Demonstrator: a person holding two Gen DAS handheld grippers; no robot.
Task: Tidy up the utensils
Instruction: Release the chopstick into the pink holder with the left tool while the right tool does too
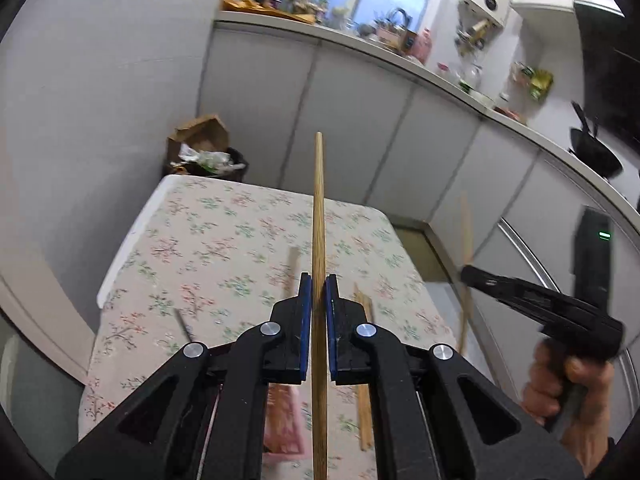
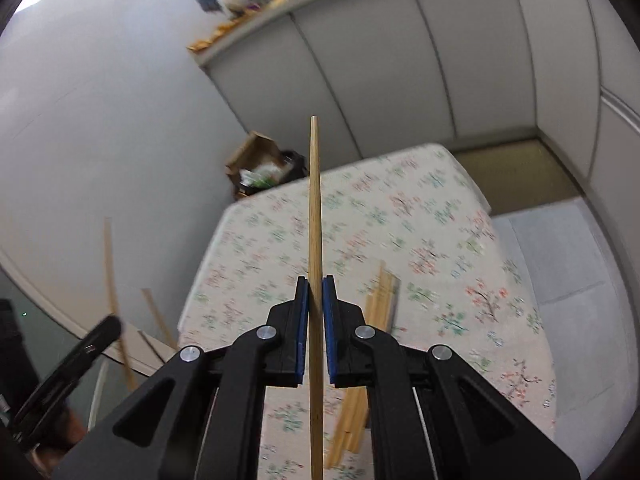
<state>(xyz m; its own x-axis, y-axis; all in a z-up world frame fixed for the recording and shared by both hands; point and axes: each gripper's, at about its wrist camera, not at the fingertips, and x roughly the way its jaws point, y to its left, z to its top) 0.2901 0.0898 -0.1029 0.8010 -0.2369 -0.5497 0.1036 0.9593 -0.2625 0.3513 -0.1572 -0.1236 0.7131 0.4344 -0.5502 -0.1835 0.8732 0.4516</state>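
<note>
While clamped, each claw's chopstick point(image 1: 319, 216) upright.

Chopstick point(image 1: 319, 216) in left gripper point(image 1: 319, 292) is looking like smooth matt wood, w/ fine grain. Gripper arms are showing matt black plastic, pads point(image 1: 306, 320) blue rubbery, pivots shiny metal. Tablecloth point(image 1: 224, 240) is reading as matt floral cloth. Far cabinets point(image 1: 360, 120): smooth, satin grey.

Both wrist views look down from above and near the floral table point(image 1: 224, 240), facing the grey cabinets point(image 1: 360, 120) behind it. They share the table point(image 2: 400, 220), cabinets point(image 2: 400, 60) and the bin point(image 1: 208, 160) at its far corner.
</note>
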